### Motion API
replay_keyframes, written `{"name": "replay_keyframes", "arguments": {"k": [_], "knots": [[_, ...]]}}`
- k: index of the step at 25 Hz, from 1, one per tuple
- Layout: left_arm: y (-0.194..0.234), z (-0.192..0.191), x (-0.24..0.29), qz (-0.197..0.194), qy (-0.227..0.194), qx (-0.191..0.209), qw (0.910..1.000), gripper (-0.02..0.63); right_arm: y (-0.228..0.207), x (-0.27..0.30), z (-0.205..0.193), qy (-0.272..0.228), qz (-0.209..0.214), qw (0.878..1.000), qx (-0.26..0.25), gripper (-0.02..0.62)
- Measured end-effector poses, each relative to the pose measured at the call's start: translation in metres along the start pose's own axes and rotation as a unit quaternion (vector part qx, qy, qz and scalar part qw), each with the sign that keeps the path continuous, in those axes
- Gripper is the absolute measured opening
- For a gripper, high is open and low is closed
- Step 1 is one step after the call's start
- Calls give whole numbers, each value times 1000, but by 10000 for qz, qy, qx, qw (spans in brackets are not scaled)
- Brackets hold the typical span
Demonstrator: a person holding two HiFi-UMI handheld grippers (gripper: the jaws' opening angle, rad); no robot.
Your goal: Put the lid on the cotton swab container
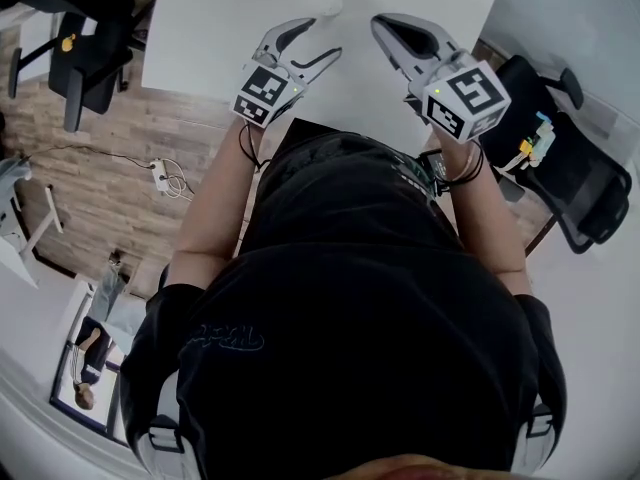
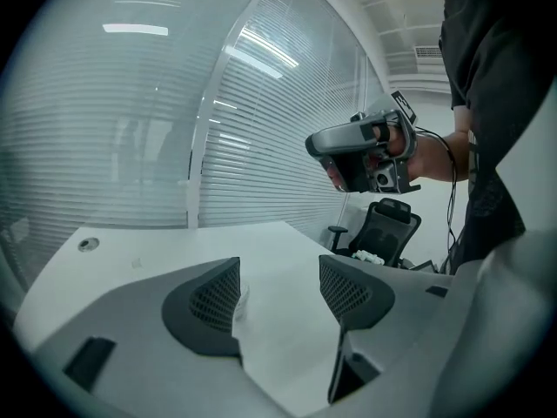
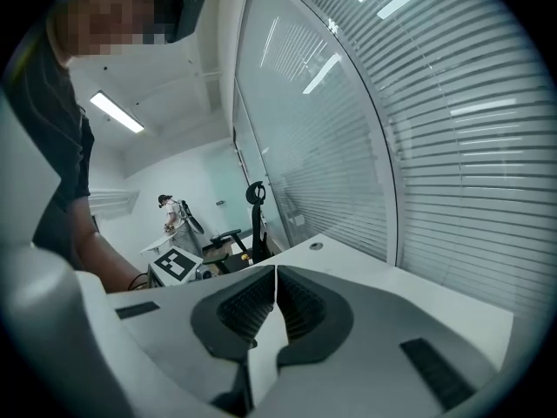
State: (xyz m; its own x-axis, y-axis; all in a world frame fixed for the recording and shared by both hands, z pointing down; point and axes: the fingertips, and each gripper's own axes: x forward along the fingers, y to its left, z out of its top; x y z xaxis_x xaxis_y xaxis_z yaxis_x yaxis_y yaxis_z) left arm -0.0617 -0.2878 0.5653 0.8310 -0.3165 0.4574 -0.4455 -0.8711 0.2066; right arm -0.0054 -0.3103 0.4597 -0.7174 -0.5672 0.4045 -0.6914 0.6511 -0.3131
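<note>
A small clear round piece [image 1: 330,8] lies on the white table [image 1: 220,18] just beyond my left gripper [image 1: 322,40]. I cannot tell whether it is the cotton swab container or its lid. In the left gripper view the clear piece [image 2: 242,296] peeks out beside the left pad, resting on the table, not between the pads. My left gripper [image 2: 278,293] is open and empty. My right gripper [image 1: 380,21] hovers over the table to the right, shut with nothing in it; its pads [image 3: 261,299] meet. The right gripper [image 2: 357,157] also shows raised in the left gripper view.
Black office chairs stand at the left [image 1: 85,38] and right [image 1: 565,168] of the table. A power strip [image 1: 160,173] lies on the wood floor. Blinds cover the glass wall [image 2: 261,172] behind the table. A cable grommet [image 2: 85,244] sits in the tabletop. A person [image 3: 174,212] stands far off.
</note>
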Motion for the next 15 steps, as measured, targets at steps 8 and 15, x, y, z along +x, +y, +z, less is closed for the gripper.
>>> {"name": "replay_keyframes", "arguments": {"k": [8,15], "knots": [[21,-28,14,-34,188,-34,9998,321,-3,4,0,51,-156,9998,84,23],[35,-46,29,-155,429,72,9989,330,-5,4,-1,106,-346,9991,206,23]]}}
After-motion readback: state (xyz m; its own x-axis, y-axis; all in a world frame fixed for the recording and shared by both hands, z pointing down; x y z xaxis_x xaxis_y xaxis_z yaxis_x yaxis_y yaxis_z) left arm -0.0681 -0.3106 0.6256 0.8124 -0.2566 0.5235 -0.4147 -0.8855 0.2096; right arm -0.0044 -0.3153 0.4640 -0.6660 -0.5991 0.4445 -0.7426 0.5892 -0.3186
